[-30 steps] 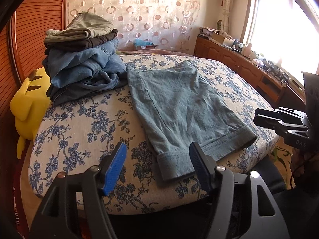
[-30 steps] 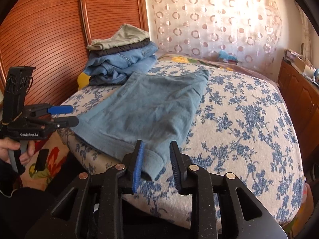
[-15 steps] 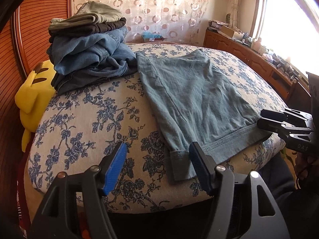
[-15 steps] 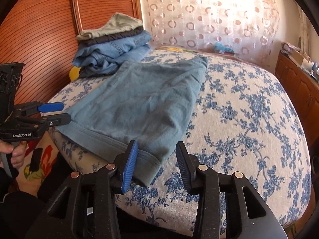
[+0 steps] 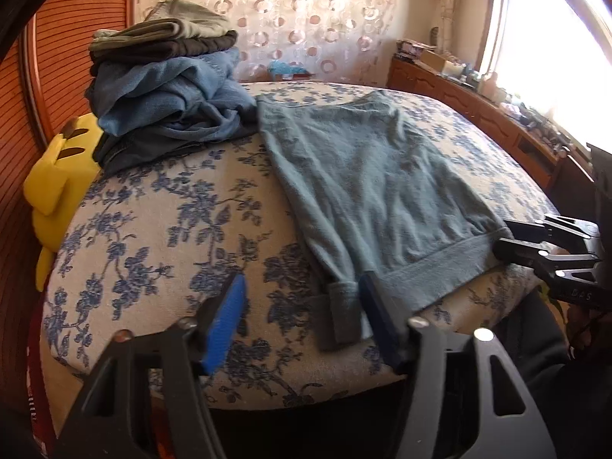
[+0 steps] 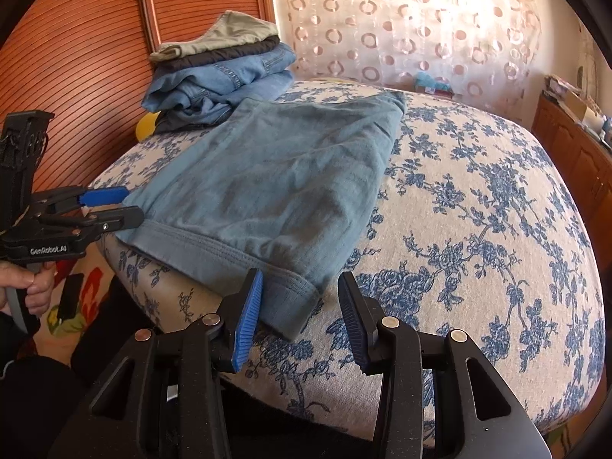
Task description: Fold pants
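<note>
**Two grippers at the near hem of the pants**

From the left wrist view, the blue-grey pants [image 5: 367,176] lie flat on the flowered bed [image 5: 153,237], their hem at the near edge. The left gripper [image 5: 302,321] has its jaws closing, with the left hem corner between the two blue pads; the pads do not yet press the cloth. One pile of folded clothes [image 5: 168,88] sits at the far left, seemingly four garments, though the lower layers blur together. A yellow plush toy [image 5: 57,187] is half hidden behind the bed's edge. The right gripper [image 5: 508,237] enters from the right, cut off by the frame; side-on, I cannot tell here how its jaws stand. The window [image 5: 543,34] is washed out by glare.

From the right wrist view, the right gripper [image 6: 300,317] stands released, jaws apart, the right hem corner of the pants [image 6: 275,176] between them, the left pad at the cloth. The left gripper [image 6: 114,206] shows side-on at the other corner, with a hand [image 6: 30,287] on its grip, seen only in this view. The toy is nearly covered by the pile [image 6: 222,76].
</note>
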Demonstrator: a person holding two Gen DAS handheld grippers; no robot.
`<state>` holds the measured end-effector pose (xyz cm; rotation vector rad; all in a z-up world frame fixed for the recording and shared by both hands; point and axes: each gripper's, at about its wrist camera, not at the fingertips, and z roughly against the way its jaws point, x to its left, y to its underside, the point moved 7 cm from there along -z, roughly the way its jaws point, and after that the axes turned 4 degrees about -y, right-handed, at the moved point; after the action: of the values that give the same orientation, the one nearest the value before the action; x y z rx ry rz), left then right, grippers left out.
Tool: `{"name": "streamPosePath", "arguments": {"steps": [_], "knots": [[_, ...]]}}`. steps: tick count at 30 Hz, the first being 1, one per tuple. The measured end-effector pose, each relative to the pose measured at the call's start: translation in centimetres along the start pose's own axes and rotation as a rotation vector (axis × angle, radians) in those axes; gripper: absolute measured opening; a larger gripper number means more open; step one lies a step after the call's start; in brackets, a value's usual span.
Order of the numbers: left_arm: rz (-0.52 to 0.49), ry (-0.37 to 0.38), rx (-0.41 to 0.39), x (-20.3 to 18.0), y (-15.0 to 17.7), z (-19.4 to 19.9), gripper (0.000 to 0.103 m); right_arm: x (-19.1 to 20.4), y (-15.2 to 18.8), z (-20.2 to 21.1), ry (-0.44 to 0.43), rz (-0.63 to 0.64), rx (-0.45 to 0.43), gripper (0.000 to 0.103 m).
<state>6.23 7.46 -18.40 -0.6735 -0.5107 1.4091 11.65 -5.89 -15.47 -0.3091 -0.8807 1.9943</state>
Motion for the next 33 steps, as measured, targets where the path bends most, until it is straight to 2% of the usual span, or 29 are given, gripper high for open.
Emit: {"name": "streamPosePath", "arguments": {"steps": [2,9,14,25,33], "knots": [[-0.009,0.010,0.005,-0.4,0.1,0.2,0.044,0.0,0.2,0.0,-0.005,-0.001,0.002,0.041],[0.005,0.039,0.022,-0.7,0.8,0.5,0.038,0.2,0.5,0.1,-0.012,0.001,0.006,0.041],[-0.003,0.042,0.020,-1.2,0.8,0.5,0.030,0.2,0.6,0.1,-0.013,0.000,0.007,0.041],[0.012,0.047,0.006,-1.3,0.9,0.5,0.028,0.4,0.7,0.1,-0.017,0.001,0.004,0.040],[0.014,0.028,-0.017,-1.7,1.0,0.7,0.021,0.6,0.7,0.1,-0.028,0.001,0.012,0.041]]}}
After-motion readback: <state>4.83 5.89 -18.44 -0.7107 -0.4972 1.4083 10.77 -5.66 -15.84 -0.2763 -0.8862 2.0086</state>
